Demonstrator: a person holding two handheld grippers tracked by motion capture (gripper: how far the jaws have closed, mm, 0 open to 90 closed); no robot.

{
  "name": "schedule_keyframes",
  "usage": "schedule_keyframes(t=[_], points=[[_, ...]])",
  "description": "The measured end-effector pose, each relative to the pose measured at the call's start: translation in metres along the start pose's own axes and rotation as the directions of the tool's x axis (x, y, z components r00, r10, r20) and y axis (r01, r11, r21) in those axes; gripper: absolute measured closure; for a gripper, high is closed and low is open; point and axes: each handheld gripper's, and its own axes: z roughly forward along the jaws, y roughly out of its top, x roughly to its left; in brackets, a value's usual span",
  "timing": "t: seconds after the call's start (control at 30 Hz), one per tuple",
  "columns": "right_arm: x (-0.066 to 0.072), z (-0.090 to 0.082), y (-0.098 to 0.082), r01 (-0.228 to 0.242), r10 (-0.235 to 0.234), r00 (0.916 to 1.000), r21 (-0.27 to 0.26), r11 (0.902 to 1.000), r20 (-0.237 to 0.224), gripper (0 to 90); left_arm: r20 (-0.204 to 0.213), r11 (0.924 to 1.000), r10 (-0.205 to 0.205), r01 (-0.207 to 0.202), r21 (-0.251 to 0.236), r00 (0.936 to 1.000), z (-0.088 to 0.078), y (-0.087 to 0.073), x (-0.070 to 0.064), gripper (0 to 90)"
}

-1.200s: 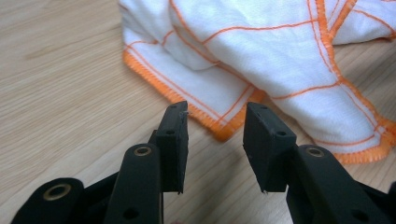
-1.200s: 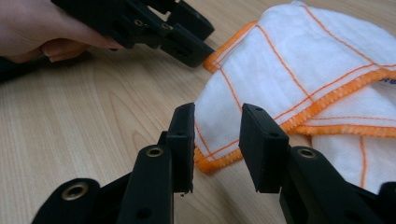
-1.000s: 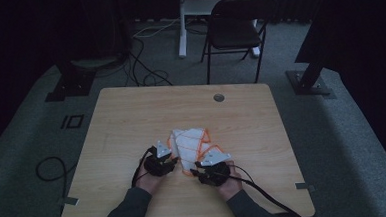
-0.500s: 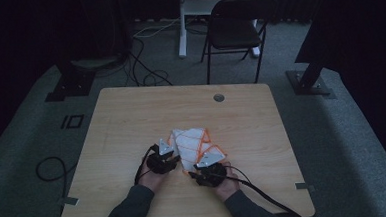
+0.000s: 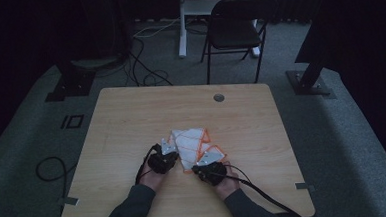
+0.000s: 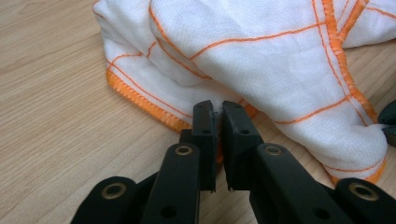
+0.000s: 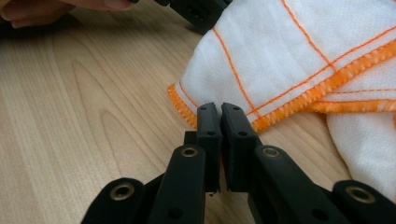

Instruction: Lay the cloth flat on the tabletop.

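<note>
A white cloth with orange stitched lines and orange hems lies folded near the middle of the wooden table. My left gripper sits at the cloth's near left corner, shut on its hem. My right gripper is at the near right corner, and its jaws are closed on the orange edge of the cloth. In the left gripper view the cloth bunches up in loose folds just beyond the jaws. A hand and the other gripper show at the top of the right gripper view.
A round grommet hole sits near the table's far edge. A black folding chair and a white desk leg stand beyond the table. Cables trail from both grippers off the near edge.
Both grippers and the cloth's near edge have shifted slightly towards the person. The cloth stays gripped at both corners.
</note>
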Motion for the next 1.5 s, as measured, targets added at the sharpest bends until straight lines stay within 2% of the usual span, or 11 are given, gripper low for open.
schedule_keyframes(t=[0.1,0.27,0.5,0.93,1.1,1.5], points=[[0.000,-0.002,0.000,0.005,-0.005,0.9999,0.000,1.0000,0.013,87.9,0.007,1.0000,-0.004,0.004,-0.006,1.0000,0.000,-0.001,0.001,86.3],[-0.003,-0.011,0.004,0.011,-0.010,0.9996,-0.031,0.9995,0.026,87.9,-0.001,1.0000,0.001,-0.001,-0.005,1.0000,-0.001,-0.002,0.001,86.4],[-0.013,-0.021,0.007,0.003,-0.001,0.9984,-0.049,0.9988,0.056,87.9,-0.010,0.9999,0.012,-0.012,0.008,0.9999,-0.004,-0.003,0.002,86.3],[-0.032,-0.034,0.009,0.001,0.006,0.9922,-0.059,0.9983,0.125,87.9,-0.012,0.9999,0.008,-0.008,0.015,0.9999,-0.013,-0.011,0.009,86.3],[-0.048,-0.042,0.011,0.002,0.009,0.9856,-0.064,0.9979,0.169,88.0,-0.015,0.9998,0.006,-0.006,0.019,0.9999,-0.017,-0.015,0.014,86.3],[-0.069,-0.058,0.014,0.000,0.020,0.9694,-0.080,0.9968,0.245,88.0,-0.050,0.9995,-0.017,0.018,0.025,0.9986,-0.026,-0.023,0.027,86.3]])
